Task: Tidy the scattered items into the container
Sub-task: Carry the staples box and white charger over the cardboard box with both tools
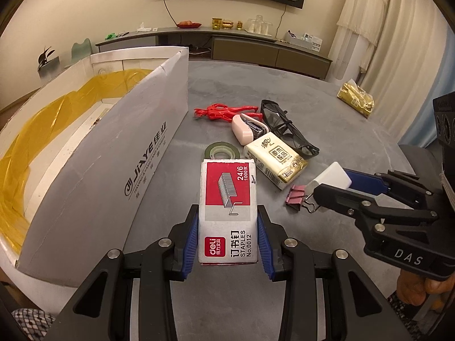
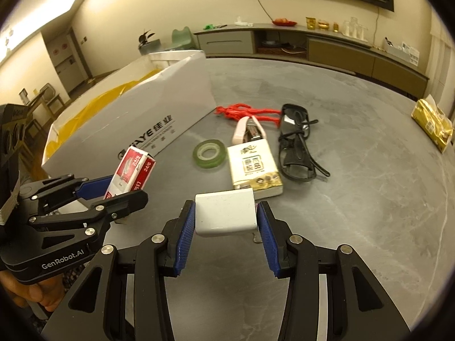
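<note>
Left tongs (image 1: 227, 237) clenched on the staples box (image 1: 227, 210), pads on its two long sides, box lifted off the surface (image 1: 355, 130); right tongs (image 2: 226, 227) clenched on the white block (image 2: 224, 214), also held clear. Both loads need to go into the white container (image 1: 113, 170), which sits at 9–10 o'clock from the left wrist view, yellow liner (image 1: 42, 130) inside. Judgement: lift higher before translating, the near wall is tall and leans toward the pile, so go over the rim rather than along it. Left goes first, it is nearer the box; right waits so the two don't cross. Release low over the liner, not from height. Still on the surface: tape roll (image 1: 221, 151) at 12, tissue pack (image 1: 275, 162) and pink stapler (image 1: 247, 128) at 1, glasses (image 1: 287, 128), red figure (image 1: 224, 112), pink binder clip (image 1: 297, 196) at 2, just under the right tongs. Open room to the right and far side; gold packet (image 1: 355, 99) sits well apart near the far edge
</note>
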The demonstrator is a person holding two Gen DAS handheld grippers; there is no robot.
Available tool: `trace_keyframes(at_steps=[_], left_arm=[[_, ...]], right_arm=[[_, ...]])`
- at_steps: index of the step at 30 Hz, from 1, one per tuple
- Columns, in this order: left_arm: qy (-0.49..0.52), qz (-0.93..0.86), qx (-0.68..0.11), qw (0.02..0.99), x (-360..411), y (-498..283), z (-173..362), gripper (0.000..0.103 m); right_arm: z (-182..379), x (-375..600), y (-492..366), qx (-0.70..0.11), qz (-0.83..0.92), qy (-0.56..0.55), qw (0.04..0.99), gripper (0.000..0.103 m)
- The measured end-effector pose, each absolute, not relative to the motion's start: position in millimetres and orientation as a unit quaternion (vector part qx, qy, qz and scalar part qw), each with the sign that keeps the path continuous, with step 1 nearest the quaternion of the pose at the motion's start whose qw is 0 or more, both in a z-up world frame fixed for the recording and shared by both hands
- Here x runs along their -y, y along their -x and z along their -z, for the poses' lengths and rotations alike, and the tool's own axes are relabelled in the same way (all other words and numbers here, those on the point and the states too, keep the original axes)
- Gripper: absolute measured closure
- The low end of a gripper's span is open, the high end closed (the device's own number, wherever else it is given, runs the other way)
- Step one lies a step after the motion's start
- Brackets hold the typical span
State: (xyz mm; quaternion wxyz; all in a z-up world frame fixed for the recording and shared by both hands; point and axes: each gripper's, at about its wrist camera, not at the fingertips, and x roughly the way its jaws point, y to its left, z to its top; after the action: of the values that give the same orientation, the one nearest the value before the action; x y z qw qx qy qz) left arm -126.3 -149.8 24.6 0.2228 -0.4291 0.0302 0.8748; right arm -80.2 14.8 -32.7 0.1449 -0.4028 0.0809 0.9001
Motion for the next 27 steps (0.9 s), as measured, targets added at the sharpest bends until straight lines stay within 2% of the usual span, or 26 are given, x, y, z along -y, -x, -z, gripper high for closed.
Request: trace_keyframes(at_steps=[27], left_arm=[[0.402, -0.885, 0.037, 0.231, 197, 108, -74, 0.064]], right_arm=[[10, 47, 80, -0.062, -0.912, 0.386, 0.122, 0.056]])
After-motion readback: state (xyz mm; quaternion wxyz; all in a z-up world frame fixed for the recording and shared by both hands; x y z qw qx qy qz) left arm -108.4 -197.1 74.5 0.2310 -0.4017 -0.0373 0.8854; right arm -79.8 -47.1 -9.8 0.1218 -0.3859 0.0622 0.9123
